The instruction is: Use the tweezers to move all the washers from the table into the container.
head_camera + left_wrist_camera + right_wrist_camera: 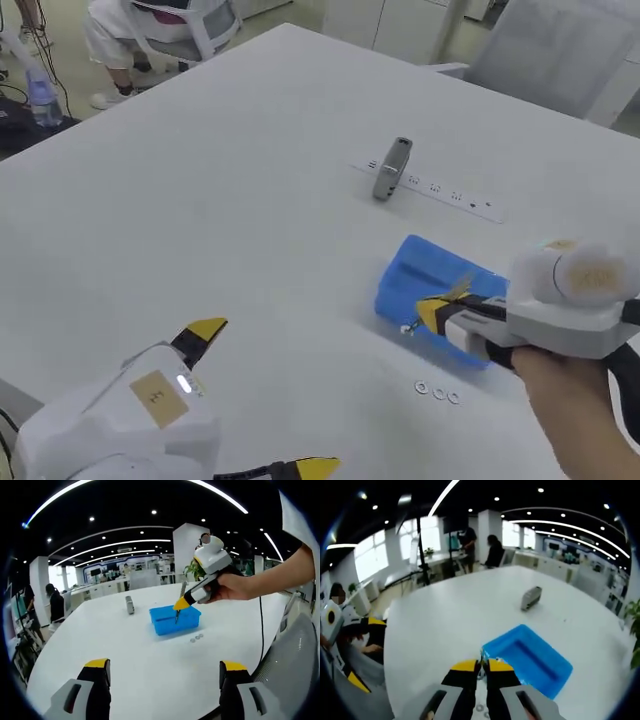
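Head view showed the right tongs (432, 312) clamped on slim metal tweezers (457, 291), tips over the near rim of the blue plastic container (425, 272), likely for a drop; three small metal washers (438, 392) lay beside it on the white worktop (250, 200), left tongs (260, 398) gaping empty.

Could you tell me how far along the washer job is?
No washers are visible inside the blue container yet. The right claw is shut on the tweezers, tip at the container. Three washers lie on the table, left to move. The left claw is open and empty.
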